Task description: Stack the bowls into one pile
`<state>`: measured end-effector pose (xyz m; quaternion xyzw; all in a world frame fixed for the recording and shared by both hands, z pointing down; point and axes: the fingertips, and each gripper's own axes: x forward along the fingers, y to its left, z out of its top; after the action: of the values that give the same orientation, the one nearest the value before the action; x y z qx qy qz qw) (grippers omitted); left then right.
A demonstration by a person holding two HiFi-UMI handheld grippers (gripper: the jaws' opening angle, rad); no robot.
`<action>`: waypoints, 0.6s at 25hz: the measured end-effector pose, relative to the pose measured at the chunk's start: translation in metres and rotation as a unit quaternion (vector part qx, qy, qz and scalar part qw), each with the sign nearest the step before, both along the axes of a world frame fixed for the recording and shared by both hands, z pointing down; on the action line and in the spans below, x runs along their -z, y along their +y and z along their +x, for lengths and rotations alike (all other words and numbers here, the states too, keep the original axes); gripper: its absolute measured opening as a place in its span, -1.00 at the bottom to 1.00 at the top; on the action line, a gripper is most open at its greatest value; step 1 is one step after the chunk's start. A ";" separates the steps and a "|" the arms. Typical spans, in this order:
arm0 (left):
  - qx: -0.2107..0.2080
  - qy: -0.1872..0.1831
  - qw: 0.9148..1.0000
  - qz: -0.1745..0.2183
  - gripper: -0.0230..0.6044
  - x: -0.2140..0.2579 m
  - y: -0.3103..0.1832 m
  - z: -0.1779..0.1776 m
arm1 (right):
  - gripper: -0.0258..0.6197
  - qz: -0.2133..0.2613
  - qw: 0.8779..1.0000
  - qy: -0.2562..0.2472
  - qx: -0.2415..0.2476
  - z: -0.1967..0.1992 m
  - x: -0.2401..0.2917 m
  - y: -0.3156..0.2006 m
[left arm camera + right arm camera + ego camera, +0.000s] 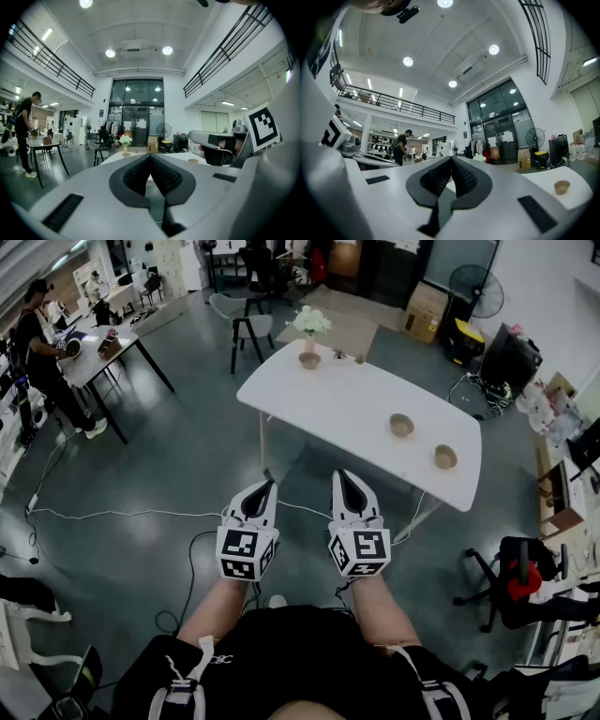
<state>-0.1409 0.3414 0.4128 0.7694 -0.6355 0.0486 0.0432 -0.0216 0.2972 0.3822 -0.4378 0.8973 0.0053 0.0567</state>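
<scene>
Two small tan bowls stand apart on the white table (328, 395), one (401, 425) nearer the middle and one (445, 457) toward its right end. A third bowl-like thing (309, 359) sits at the far end under a bunch of white flowers (310, 322). My left gripper (265, 488) and right gripper (345, 479) are held side by side in front of my body, short of the table's near edge. Both are shut with nothing between the pads. In the right gripper view a bowl (561, 187) shows at the right. In the left gripper view the closed left gripper (150, 157) points at the table.
A grey chair (246, 324) stands behind the table. A person (37, 343) works at a dark table at the far left. Cables (141, 514) trail over the floor. An office chair (511, 582), a fan (475, 292) and boxes (427, 310) line the right side.
</scene>
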 end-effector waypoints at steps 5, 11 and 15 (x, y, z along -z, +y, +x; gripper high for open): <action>-0.004 -0.002 1.000 -0.002 -0.89 0.003 0.004 -0.008 | -0.87 0.000 1.000 -0.010 -0.009 -0.007 0.003 0.003; -0.008 -0.004 1.000 -0.004 -0.89 0.003 0.002 -0.013 | -0.87 -0.004 1.000 -0.012 -0.015 -0.011 0.002 0.002; -0.012 -0.001 1.000 -0.003 -0.89 0.001 -0.002 -0.013 | -0.87 -0.006 1.000 -0.010 -0.015 -0.011 -0.003 0.000</action>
<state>-0.1536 0.3397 0.4120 0.7770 -0.6257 0.0525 0.0444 -0.0330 0.2971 0.3851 -0.4516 0.8900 -0.0033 0.0627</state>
